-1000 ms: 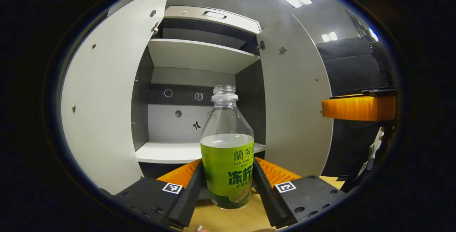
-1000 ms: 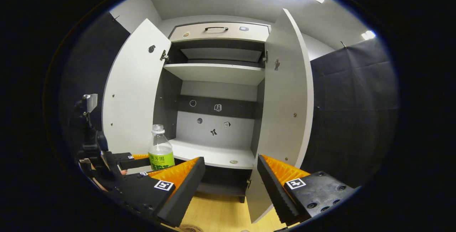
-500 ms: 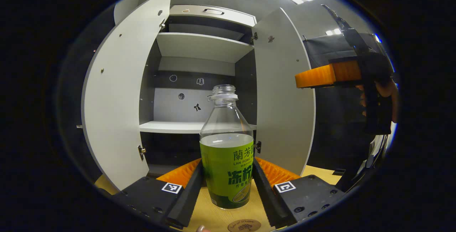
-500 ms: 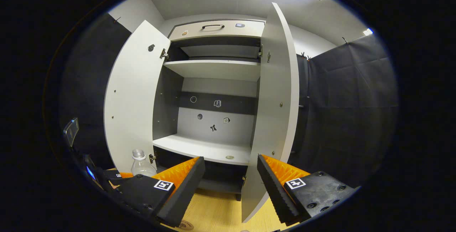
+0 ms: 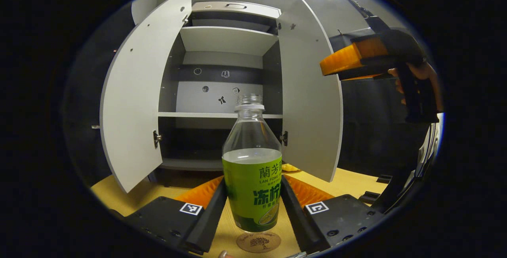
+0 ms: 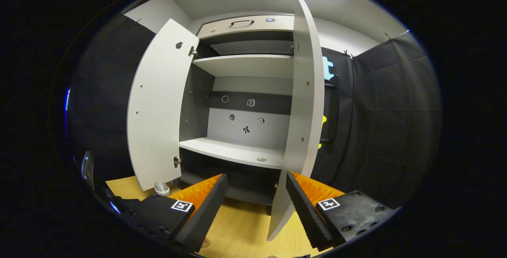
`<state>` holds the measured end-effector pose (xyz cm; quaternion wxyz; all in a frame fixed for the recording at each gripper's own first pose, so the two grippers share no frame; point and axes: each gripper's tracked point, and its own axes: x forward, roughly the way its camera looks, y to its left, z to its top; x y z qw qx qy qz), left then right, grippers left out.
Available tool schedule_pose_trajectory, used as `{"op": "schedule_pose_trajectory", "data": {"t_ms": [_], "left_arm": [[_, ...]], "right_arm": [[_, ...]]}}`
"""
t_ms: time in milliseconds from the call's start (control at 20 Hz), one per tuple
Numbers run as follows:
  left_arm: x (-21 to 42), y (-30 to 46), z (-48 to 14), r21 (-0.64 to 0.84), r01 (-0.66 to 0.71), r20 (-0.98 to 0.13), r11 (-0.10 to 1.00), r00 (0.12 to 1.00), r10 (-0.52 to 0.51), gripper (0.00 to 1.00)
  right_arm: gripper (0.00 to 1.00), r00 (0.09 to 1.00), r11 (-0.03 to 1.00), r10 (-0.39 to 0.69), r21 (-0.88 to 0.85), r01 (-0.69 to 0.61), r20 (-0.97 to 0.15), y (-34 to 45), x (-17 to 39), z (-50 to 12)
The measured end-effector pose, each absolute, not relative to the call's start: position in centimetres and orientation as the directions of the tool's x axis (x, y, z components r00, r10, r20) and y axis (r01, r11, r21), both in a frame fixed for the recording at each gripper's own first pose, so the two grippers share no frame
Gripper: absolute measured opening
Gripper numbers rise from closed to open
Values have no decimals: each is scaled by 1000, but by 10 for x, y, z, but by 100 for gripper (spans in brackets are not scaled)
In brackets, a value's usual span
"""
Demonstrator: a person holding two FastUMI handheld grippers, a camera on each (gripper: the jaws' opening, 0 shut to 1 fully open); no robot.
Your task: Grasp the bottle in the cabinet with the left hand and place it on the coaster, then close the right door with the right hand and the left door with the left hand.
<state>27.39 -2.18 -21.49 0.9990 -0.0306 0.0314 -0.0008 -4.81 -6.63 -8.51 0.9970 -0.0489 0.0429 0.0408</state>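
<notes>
Standing wide open: one grey cabinet (image 5: 227, 75) with two doors, the left door (image 5: 136, 91) and the right door (image 5: 311, 99), and two shelves inside. Lying under it all, one wooden tabletop (image 5: 352, 178). Gripping one green-labelled bottle (image 5: 252, 171) upright in the left gripper (image 5: 253, 206), both fingers pinching its label. Hovering just above one round cork coaster (image 5: 258, 242), or possibly touching it; hard telling at the lower edge. Holding the right gripper (image 6: 256, 200) with fingers spread, nothing between them, facing the right door's edge. Showing the bottle's open neck (image 6: 161, 188) low left in the right gripper view.
</notes>
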Motion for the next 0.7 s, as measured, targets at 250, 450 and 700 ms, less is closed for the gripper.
{"op": "schedule_pose_trajectory", "data": {"t_ms": [250,450,700], "left_arm": [[270,-32,-268,-25,-17,-82,1000,997,15,79],[269,-38,-293,-13,-16,-94,1000,995,15,79],[270,-37,-311,-64,-30,-101,998,995,23,79]], "right_arm": [[98,984,991,94,-77,-106,-152,-73,-56,-128],[98,975,992,108,-46,-119,-194,-72,-61,-151],[98,969,986,121,-88,-142,-213,-68,-62,-160]]}}
